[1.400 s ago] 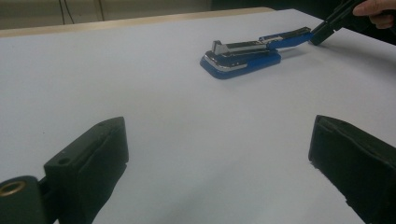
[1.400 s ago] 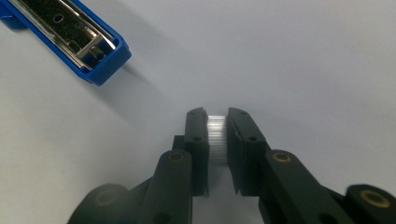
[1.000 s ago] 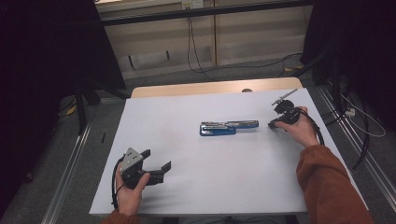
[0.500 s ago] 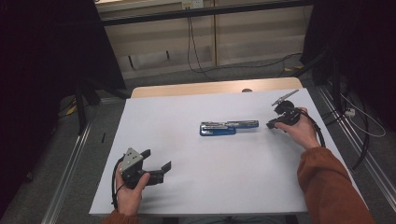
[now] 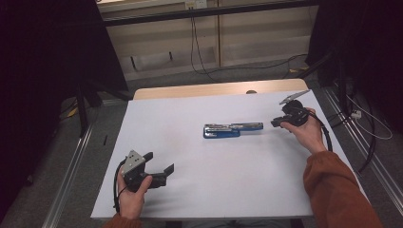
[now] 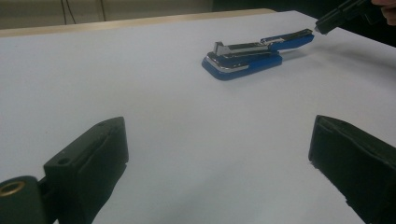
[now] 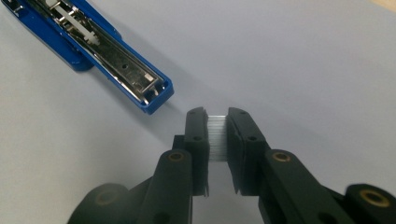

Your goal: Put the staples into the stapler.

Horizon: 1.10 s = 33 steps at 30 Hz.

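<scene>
Your right gripper (image 7: 217, 122) has its fingers (image 7: 196, 135) clenched on a strip of staples (image 7: 217, 137), a pale, finely ribbed block pinched flat between the two pads. The strip sits just short of the open end of the blue stapler (image 7: 105, 49), near it but not touching, and the fingers point toward that end. In the high view your right gripper (image 5: 276, 122) hangs just beside the stapler's (image 5: 233, 129) far right tip, with your right hand (image 5: 304, 128) wrapped around its body and an orange sleeve (image 5: 335, 190) behind it.

The stapler lies opened out on the white surface (image 5: 199, 190), its lid swung flat so that the bright metal channel faces up; in the right gripper view you can see the spring and pusher inside that channel. Its blue base is the end away from your right gripper.

Your left gripper (image 5: 160, 167) is released, its fingers (image 6: 91, 158) spread wide with nothing between them. It rests low over the surface well apart from the stapler (image 6: 254, 53), on the near left side of it, held in your left hand (image 5: 132, 197). From the left gripper view the stapler lies ahead, and the tip of the right gripper (image 6: 322, 25) reaches in just beside its raised end.
</scene>
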### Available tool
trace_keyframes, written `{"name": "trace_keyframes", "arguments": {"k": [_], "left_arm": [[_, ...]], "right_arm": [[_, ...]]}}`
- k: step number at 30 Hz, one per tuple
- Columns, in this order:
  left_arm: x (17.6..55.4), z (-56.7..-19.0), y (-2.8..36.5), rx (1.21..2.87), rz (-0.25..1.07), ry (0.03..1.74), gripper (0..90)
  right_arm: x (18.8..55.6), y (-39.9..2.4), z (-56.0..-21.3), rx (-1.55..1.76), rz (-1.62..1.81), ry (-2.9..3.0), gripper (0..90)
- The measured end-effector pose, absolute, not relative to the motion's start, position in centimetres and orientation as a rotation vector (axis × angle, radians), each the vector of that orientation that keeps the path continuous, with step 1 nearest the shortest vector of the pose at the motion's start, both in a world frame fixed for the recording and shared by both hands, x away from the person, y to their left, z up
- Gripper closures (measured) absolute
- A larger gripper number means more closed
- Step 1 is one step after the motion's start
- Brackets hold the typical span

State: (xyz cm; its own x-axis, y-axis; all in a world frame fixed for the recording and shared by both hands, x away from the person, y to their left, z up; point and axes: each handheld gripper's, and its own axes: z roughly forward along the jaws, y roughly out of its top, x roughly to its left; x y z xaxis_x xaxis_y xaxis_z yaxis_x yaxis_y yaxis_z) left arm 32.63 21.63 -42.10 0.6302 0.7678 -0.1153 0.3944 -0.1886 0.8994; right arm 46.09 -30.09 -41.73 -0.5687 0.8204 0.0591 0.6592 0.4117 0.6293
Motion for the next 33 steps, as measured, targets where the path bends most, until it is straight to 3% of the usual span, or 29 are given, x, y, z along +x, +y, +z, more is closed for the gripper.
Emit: {"name": "trace_keyframes", "arguments": {"k": [33], "left_arm": [[32.6, -42.1, 21.6, 1.804, 0.446, 0.941, 4.8]], "right_arm": [[46.2, -27.9, -38.8, 1.154, 1.059, 2.377, 79.1]]}}
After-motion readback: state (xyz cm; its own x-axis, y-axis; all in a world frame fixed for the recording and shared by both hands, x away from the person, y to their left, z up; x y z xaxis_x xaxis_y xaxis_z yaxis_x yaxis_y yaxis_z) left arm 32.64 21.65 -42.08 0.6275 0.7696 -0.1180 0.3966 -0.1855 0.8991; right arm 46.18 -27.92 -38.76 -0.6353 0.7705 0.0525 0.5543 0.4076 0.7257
